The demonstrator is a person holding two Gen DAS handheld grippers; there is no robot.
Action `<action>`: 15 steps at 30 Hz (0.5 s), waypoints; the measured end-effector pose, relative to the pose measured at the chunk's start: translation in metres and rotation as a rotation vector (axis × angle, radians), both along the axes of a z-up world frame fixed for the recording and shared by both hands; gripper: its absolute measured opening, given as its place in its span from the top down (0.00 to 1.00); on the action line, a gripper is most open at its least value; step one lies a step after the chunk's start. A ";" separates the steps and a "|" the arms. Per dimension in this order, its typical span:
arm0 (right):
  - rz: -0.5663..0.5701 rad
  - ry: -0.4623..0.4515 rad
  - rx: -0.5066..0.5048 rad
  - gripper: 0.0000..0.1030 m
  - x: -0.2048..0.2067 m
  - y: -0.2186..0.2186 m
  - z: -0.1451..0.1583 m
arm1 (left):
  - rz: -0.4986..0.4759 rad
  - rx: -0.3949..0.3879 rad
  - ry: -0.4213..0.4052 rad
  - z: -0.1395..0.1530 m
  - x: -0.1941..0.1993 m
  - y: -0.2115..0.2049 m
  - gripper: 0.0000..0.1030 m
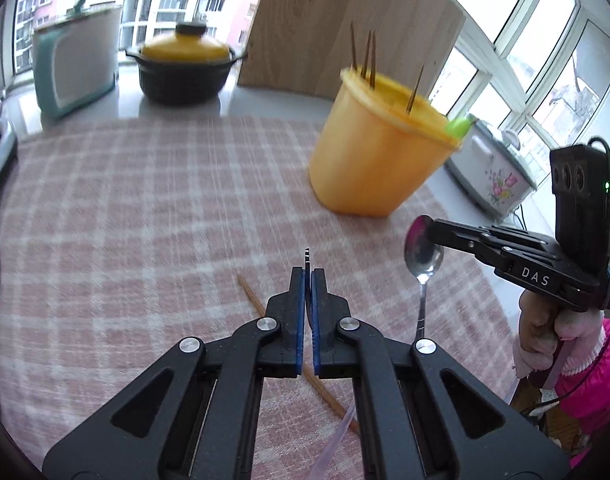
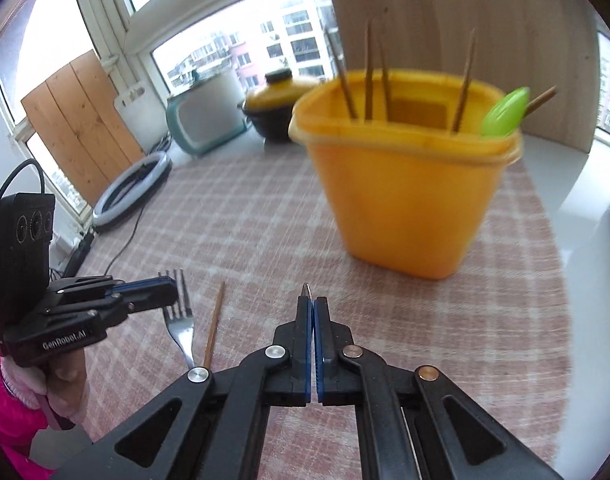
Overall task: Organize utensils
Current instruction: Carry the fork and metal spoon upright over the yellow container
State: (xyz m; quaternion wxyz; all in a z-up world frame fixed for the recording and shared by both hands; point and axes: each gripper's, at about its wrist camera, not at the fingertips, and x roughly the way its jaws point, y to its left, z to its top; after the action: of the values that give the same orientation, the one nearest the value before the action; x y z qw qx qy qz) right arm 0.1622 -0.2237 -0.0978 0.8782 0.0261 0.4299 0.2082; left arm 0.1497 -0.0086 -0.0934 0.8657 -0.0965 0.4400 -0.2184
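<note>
Checked worktop cloth [image 2: 265,208] carrying, left to right: left tool [image 2: 173,284] clamping fork [image 2: 181,320]; chopstick [image 2: 215,320] still lying loose, center; right tool [image 1: 427,236] clamping spoon [image 1: 423,258]; orange holder [image 2: 401,200], upper right, already keeping several chopsticks. Roughly midway, judging.

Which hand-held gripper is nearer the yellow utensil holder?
Right. Right hand-held gripper, gripping a spoon, is close before the holder; left hand-held gripper, gripping a fork, farther back.
</note>
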 end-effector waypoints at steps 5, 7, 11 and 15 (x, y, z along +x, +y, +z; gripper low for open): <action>-0.047 -0.089 0.000 1.00 -0.013 -0.011 0.026 | 0.023 0.001 -0.065 0.024 -0.003 0.006 1.00; -0.065 -0.116 0.003 1.00 -0.016 -0.016 0.035 | 0.028 -0.005 -0.090 0.034 -0.002 0.008 1.00; -0.098 -0.182 -0.001 1.00 -0.025 -0.022 0.054 | 0.035 -0.022 -0.134 0.051 -0.003 0.009 1.00; -0.132 -0.238 0.005 1.00 -0.032 -0.029 0.071 | 0.039 -0.026 -0.176 0.067 -0.002 0.009 1.00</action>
State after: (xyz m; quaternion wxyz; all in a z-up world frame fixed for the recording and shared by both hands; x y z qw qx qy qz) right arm 0.1304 -0.2531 -0.0264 0.9346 0.0317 0.3197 0.1528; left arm 0.1477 0.0006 -0.0267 0.9037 -0.0970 0.3575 -0.2148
